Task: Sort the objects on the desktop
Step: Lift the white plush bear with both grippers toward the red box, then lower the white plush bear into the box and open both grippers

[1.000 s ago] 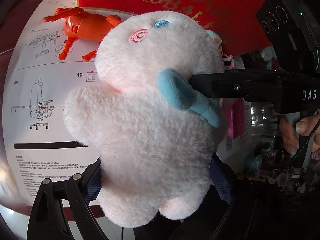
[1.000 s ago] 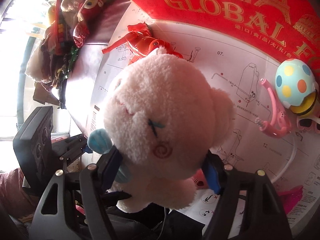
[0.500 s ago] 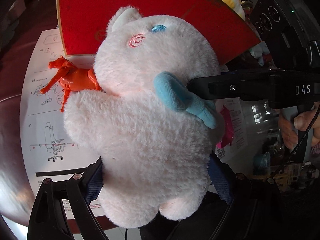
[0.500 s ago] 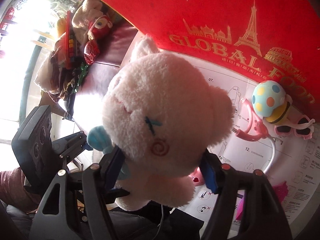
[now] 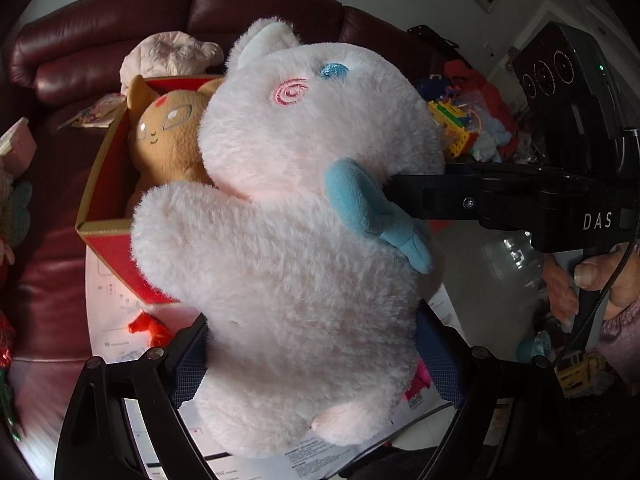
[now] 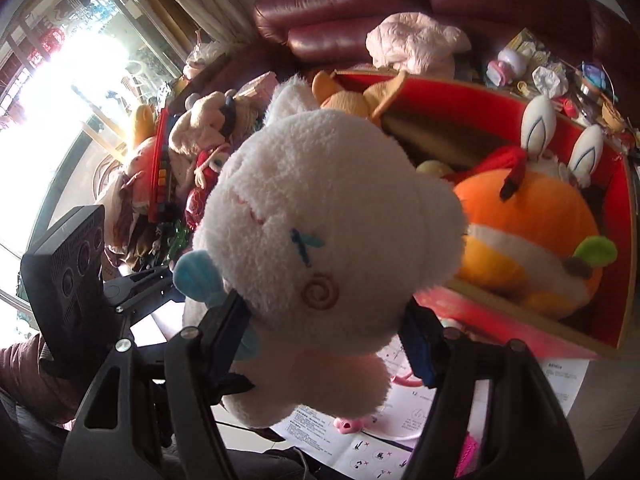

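Observation:
A big white plush bear [image 5: 288, 240] with a blue bow [image 5: 372, 212] fills both views. My left gripper [image 5: 312, 356] is shut on its lower body. My right gripper [image 6: 328, 328] is shut on its head [image 6: 328, 240] at the neck; it also shows in the left wrist view [image 5: 500, 200], reaching in from the right. The bear hangs in the air in front of a red cardboard box [image 5: 108, 216], also visible in the right wrist view [image 6: 520, 328]. The box holds a tan plush [image 5: 168, 136] and an orange plush [image 6: 528, 248].
A white instruction sheet [image 5: 116, 312] lies on the table with an orange toy [image 5: 148, 326] on it. A pink toy [image 6: 352, 424] lies below the bear. A dark red sofa [image 5: 100, 40] stands behind, with toy piles [image 6: 180, 160] and clutter [image 5: 472, 120] on either side.
Both grippers have lifted the bear upward. The view has risen from the red box's side to over its open top, showing the plush toys inside and the sofa.

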